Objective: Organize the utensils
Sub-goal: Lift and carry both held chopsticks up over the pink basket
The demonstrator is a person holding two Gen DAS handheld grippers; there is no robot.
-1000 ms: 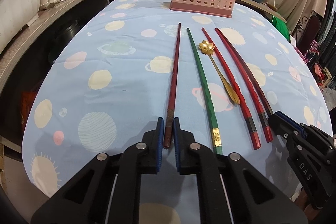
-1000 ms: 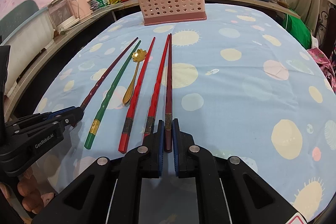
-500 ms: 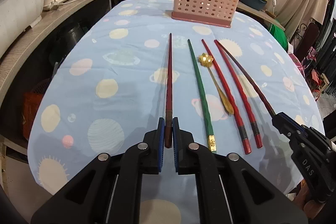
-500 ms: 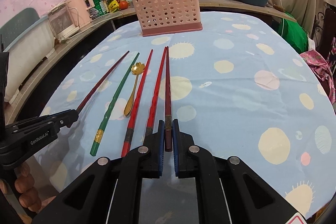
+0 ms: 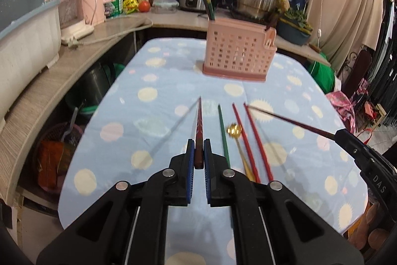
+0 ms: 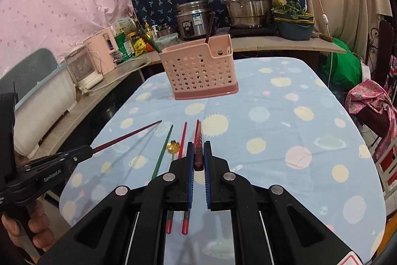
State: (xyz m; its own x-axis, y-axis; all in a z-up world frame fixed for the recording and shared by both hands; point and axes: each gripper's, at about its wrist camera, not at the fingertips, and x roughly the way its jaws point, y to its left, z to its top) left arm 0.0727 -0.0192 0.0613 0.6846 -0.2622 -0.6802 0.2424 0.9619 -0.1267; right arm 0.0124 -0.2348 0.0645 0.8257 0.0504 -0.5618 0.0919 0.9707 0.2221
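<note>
While both of my grippers hang above the table (image 5: 158, 81), the pink basket (image 5: 238, 54) stands at its far end. My left gripper (image 5: 198, 148) is clamped on one dark chopstick (image 5: 199, 121), my right gripper (image 6: 198, 150) on another dark chopstick (image 6: 199, 138). On the cloth lie a green chopstick (image 5: 223, 133), two red chopsticks (image 5: 250, 131) and a gold spoon (image 5: 234, 130).

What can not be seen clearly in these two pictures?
- Right wrist view: the middle of the two red chopsticks is hidden under the right claw.
- Left wrist view: the golden spoon handle end is hidden behind the left claw.
- Both views: the contents of the pink utensil basket, hidden by its walls.
</note>
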